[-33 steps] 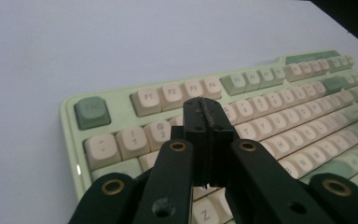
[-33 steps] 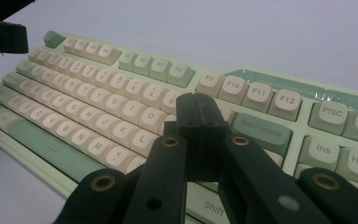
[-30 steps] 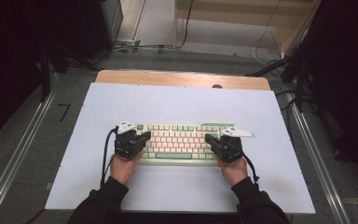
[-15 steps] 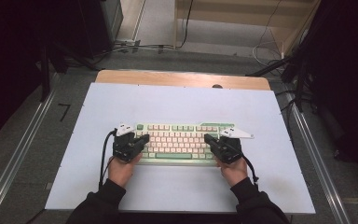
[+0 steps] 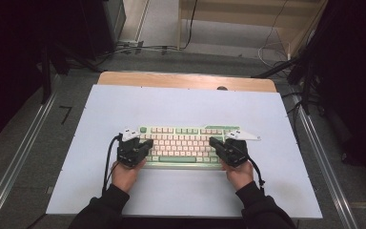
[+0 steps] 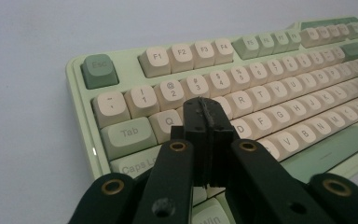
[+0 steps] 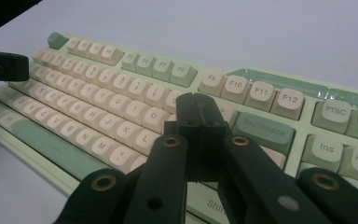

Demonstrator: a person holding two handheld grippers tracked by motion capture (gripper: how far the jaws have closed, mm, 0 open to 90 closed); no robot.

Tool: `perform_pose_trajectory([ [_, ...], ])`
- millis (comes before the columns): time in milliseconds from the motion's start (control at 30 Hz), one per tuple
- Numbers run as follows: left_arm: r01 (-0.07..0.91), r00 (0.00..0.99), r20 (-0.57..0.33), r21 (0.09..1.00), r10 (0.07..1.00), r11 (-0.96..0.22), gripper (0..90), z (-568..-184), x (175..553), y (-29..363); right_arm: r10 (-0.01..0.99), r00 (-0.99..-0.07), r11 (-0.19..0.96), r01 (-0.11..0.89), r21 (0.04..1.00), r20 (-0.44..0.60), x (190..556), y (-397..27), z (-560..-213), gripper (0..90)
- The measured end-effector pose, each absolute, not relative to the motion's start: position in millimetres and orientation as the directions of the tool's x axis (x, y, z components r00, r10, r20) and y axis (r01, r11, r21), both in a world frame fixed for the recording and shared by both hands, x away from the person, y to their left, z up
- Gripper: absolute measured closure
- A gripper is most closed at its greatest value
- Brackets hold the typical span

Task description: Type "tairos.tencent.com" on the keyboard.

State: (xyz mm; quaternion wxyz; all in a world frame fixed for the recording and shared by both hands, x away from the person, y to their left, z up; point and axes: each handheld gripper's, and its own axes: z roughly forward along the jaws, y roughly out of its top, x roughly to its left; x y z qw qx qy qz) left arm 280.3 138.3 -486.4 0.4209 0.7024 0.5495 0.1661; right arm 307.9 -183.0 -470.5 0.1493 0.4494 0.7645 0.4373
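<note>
Looking down from the high view, we are finding a pale green keyboard [image 5: 186, 145] lying near the middle of the white table [image 5: 181, 107], its long side facing the person. We are seeing the left gripper [image 5: 140, 143] resting over the keyboard's left end and the right gripper [image 5: 218, 143] over its right end, each in a hand. In the left gripper view, we are seeing the jaws pressed together with nothing between them, their tips sitting above the keys near Q [image 6: 166, 122]. In the right gripper view, we are seeing the jaws likewise closed and empty, poised above the keys just beside Backspace [image 7: 261, 125].
</note>
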Motion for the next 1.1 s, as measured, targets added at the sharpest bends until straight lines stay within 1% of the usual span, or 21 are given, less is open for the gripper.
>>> perform_pose_trajectory([
  [933, 0.653, 0.331, -0.213, 0.755, 0.920, -0.060, 90.0, -491.1, 281.0, 137.3, 0.815, -0.553, 0.213, 0.564, 0.797, 0.173, 308.3, -183.3, -470.5, 87.9],
  [1100, 0.660, 0.328, -0.221, 0.749, 0.918, -0.056, 90.0, -491.3, 281.2, 137.2, 0.814, -0.555, 0.219, 0.564, 0.796, 0.170, 308.1, -182.6, -470.9, 87.9],
])
